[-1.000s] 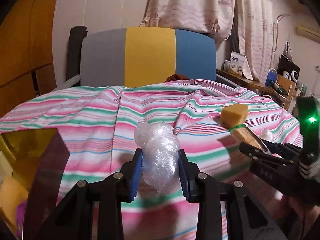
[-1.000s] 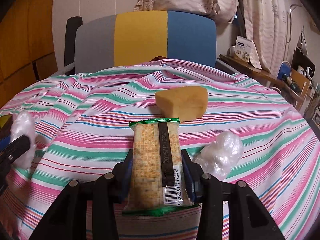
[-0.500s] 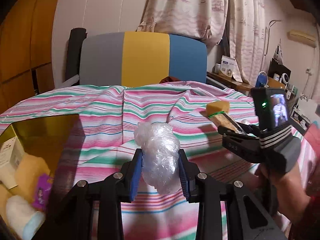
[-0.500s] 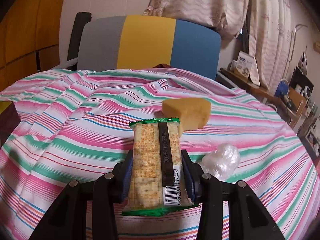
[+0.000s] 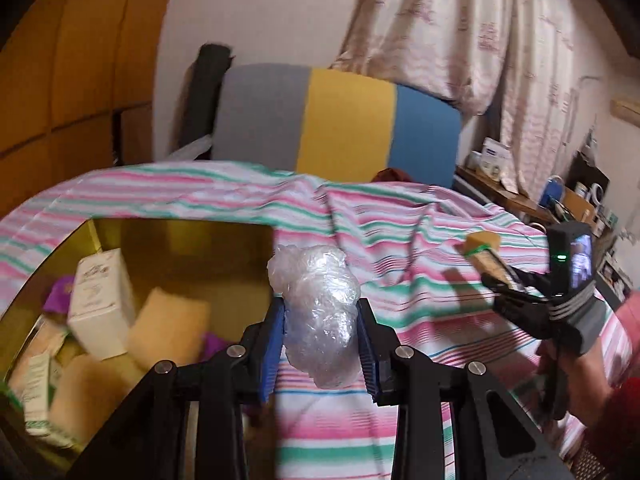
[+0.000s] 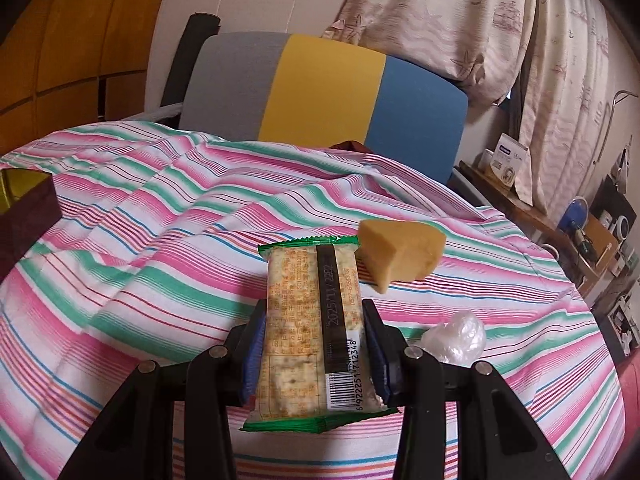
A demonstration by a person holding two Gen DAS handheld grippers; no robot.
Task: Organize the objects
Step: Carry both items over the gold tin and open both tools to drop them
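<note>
The left tool [image 5: 322, 338] grips a crumpled plastic ball [image 5: 320, 312] beside the open yellow box [image 5: 180, 236] at near left on the striped cloth [image 6: 160, 240]. Best to centre it over the box before releasing. The right tool [image 6: 316, 354] clamps a cracker packet [image 6: 312, 328], waiting.

Each hand-held gripper [image 5: 322, 344] [image 6: 314, 350] is black plastic with blue pads [image 5: 274, 336] and silver screws [image 5: 235, 351]. At three o'clock, a red sleeve [image 5: 624, 412] shows.

Warm dim light, motion blur, fisheye-bent edges.
</note>
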